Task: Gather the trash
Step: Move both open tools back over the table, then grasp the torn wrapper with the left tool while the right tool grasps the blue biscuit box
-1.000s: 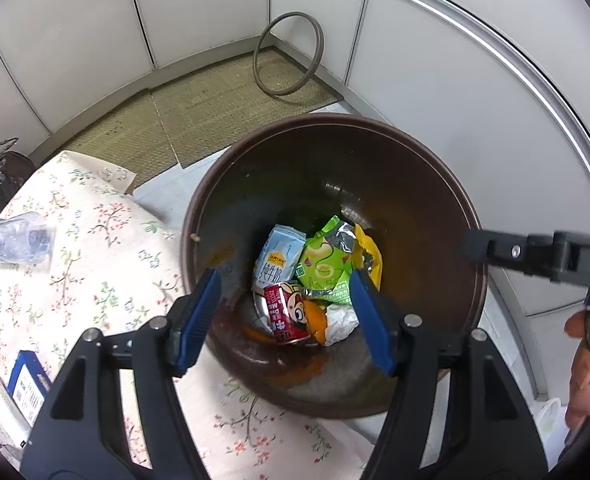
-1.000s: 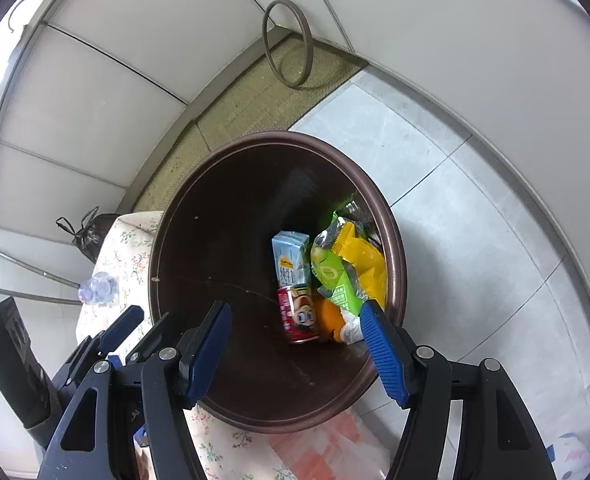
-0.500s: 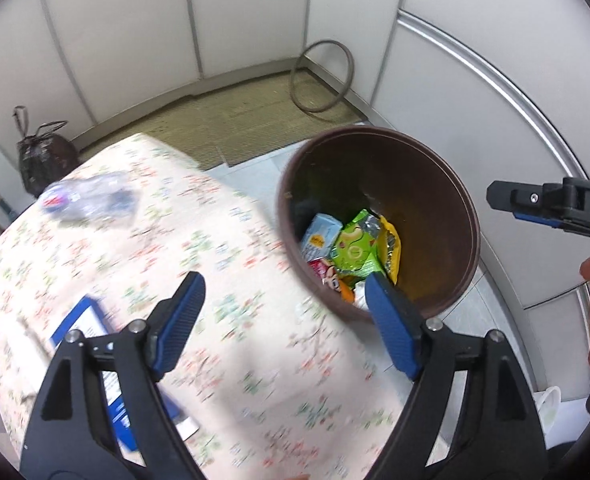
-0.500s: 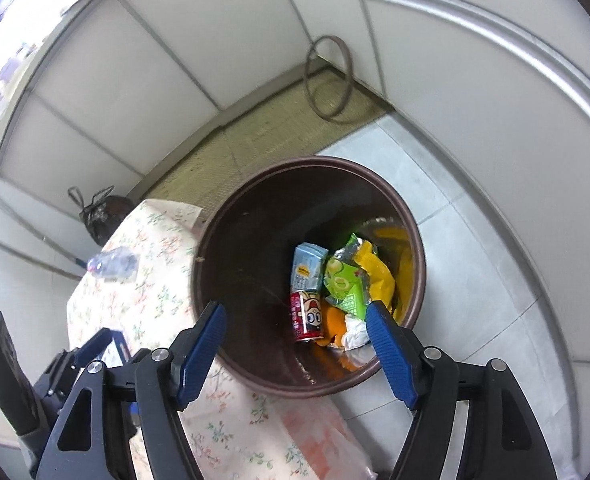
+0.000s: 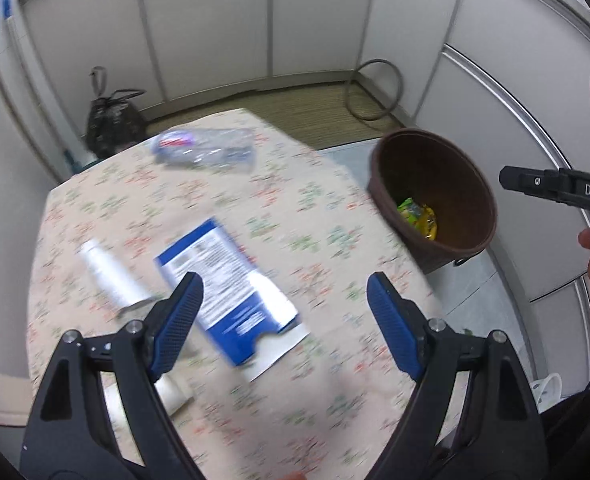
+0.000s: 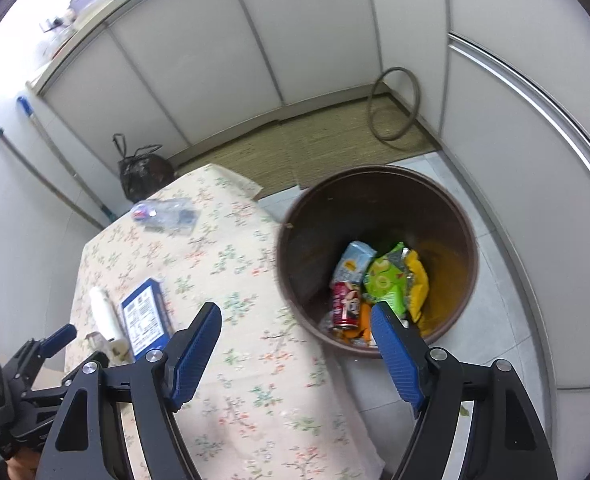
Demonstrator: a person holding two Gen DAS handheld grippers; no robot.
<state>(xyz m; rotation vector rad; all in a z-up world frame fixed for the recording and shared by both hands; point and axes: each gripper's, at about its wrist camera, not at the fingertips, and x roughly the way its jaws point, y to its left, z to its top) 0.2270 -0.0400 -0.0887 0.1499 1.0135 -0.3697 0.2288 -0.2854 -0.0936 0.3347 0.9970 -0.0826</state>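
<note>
A brown bin (image 6: 461,220) stands on the floor right of the table and holds a red can (image 6: 343,305), a light blue carton (image 6: 353,261) and green and yellow wrappers (image 6: 391,280); it also shows in the left wrist view (image 5: 475,184). On the floral tablecloth (image 5: 295,216) lie a blue box (image 5: 227,284), a white tube (image 5: 109,276) and a crushed clear bottle (image 5: 205,148). My left gripper (image 5: 283,316) is open and empty above the blue box. My right gripper (image 6: 295,344) is open and empty above the table edge, near the bin.
A black bag (image 5: 111,120) sits on the floor behind the table. A ring-shaped hoop (image 5: 373,90) leans in the far corner on a woven mat (image 5: 295,108). White wall panels enclose the space. Mop handles (image 6: 47,152) lean on the left wall.
Both grippers have pulled back and up from over the bin. The left one has swung left over the table, so the blue box and tube now lie under it.
</note>
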